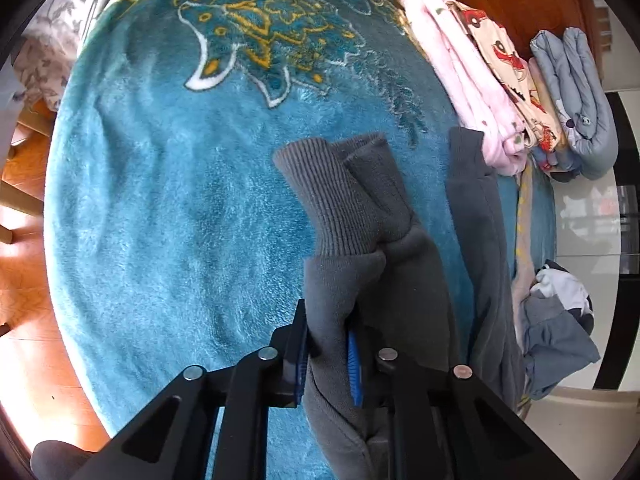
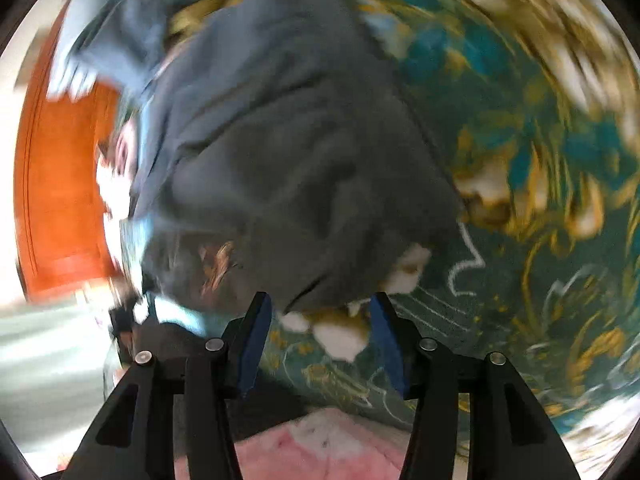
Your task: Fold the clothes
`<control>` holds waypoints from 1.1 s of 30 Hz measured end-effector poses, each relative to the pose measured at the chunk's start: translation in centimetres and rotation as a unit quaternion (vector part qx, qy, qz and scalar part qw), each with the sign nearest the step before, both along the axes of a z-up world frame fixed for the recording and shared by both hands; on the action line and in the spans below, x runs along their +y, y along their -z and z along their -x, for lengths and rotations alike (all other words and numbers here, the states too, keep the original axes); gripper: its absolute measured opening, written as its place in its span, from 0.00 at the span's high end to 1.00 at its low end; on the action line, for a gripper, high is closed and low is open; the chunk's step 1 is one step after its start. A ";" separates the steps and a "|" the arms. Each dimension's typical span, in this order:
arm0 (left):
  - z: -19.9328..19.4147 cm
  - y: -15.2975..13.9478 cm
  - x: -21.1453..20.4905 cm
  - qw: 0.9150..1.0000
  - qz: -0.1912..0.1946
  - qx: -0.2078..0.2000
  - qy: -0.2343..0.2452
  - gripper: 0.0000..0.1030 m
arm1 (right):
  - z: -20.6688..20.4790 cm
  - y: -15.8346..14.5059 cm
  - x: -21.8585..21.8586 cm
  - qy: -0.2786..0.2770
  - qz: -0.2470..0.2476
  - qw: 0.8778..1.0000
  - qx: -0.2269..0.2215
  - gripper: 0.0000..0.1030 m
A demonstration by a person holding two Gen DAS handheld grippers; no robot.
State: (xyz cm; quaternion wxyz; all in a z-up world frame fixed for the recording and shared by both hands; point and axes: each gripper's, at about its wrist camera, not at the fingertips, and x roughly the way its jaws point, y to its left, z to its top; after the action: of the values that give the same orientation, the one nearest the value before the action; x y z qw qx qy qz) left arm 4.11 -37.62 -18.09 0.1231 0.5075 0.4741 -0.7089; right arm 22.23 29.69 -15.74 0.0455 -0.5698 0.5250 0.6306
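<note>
A dark grey sweatshirt [image 1: 400,280] lies on a teal patterned blanket [image 1: 180,200]. My left gripper [image 1: 330,344] is shut on the grey sleeve, whose ribbed cuff [image 1: 328,196] sticks out ahead of the fingers. In the blurred right wrist view the same grey sweatshirt [image 2: 288,152] lies spread on the blanket [image 2: 520,240]. My right gripper [image 2: 320,312] is open and empty, just short of the garment's near edge.
A stack of folded clothes, pink [image 1: 468,72], red-printed cream [image 1: 508,68] and blue-grey [image 1: 576,92], sits at the blanket's far right. A crumpled blue and white heap [image 1: 560,320] lies at the right edge. Orange wood floor [image 1: 28,240] lies left. A pink cloth [image 2: 320,448] lies below the right gripper.
</note>
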 end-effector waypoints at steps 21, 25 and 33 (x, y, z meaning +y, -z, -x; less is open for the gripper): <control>1.9 -11.0 -1.1 0.998 0.046 0.005 -0.042 0.95 | 5.4 -9.2 0.5 0.060 0.064 0.987 0.136 0.91; 6.9 -12.2 -0.1 0.997 0.058 -0.031 -0.035 0.95 | 10.1 -8.5 1.6 0.094 0.088 0.983 0.131 0.90; 17.1 -11.8 1.9 0.996 0.044 -0.077 -0.010 0.95 | 15.8 -7.5 6.1 0.121 0.081 0.983 0.109 0.90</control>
State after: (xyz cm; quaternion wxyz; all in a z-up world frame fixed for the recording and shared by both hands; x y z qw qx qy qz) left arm -12.96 -35.75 -6.34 0.1880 0.5502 0.4366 -0.6865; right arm 6.41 35.82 -8.25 0.0179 -0.4315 0.6410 0.6345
